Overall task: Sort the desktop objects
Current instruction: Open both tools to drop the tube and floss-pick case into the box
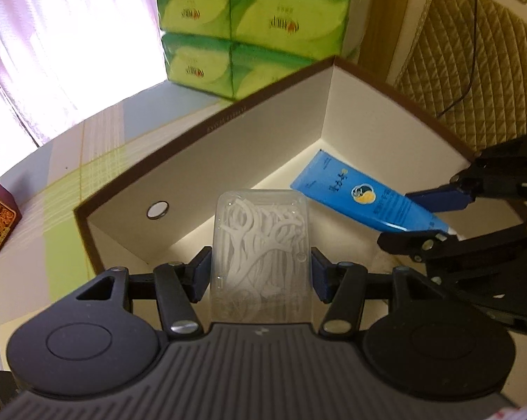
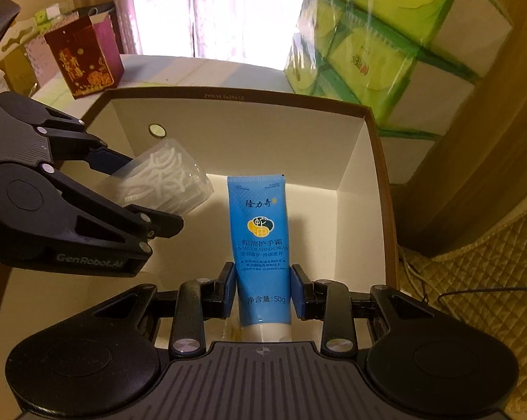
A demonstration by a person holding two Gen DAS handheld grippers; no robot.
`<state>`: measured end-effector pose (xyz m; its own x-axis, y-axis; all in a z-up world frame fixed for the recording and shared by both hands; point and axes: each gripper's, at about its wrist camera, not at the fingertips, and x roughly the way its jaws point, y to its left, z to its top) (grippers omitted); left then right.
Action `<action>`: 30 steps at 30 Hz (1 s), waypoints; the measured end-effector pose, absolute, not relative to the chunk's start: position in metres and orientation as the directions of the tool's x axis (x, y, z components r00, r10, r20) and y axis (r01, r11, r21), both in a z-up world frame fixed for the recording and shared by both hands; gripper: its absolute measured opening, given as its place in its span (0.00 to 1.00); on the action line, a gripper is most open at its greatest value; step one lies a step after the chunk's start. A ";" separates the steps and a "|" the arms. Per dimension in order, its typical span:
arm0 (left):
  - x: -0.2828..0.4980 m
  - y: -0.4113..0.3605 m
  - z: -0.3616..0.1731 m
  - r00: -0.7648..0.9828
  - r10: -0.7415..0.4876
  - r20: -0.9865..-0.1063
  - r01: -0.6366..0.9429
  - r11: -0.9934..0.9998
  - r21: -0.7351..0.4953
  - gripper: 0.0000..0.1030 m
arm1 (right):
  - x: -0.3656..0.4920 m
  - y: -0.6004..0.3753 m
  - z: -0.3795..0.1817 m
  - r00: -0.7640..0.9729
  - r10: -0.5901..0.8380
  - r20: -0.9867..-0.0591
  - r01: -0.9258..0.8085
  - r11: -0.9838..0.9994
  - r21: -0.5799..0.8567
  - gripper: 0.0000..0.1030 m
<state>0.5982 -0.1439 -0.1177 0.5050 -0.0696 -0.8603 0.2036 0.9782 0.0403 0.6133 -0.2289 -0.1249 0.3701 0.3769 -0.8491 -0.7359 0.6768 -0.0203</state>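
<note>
Pale, green-checked tabletop carries an open white box with a brown rim, and both grippers work inside it; nearest in the left wrist view, the left gripper is clamped on a clear floss-pick case, its blue pads pressing the two long sides, the case held over the box floor; whether it touches the floor cannot be told. That case looks light, rigid and smooth, so likely slippery; its flat side walls seem the sensible hold, with gentle pressure, since thin plastic may crack or pop open. Beside it, the right gripper is closed on a blue hand-cream tube near its white cap end, the crimped tail pointing toward the far wall; the tube is soft and light, and squeezing nearer the stiff shoulder should avoid denting it. Beyond the box stand stacked green tissue packs, a dark red gift box, and bright curtains.
</note>
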 end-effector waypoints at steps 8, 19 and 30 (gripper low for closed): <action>0.607 -0.143 -0.131 0.476 -0.056 -0.878 0.215 0.975 0.055 0.51 | 0.617 -0.224 -0.128 0.367 0.369 -0.854 -0.746 0.665 -0.033 0.29; 0.607 -0.142 -0.126 0.487 -0.057 -0.872 0.216 0.975 0.056 0.57 | 0.620 -0.218 -0.135 0.365 0.375 -0.852 -0.753 0.658 -0.033 0.29; 0.591 -0.138 -0.108 0.523 -0.070 -0.849 0.215 0.975 0.052 0.66 | 0.606 -0.235 -0.120 0.406 0.458 -0.790 -0.780 0.625 -0.038 0.58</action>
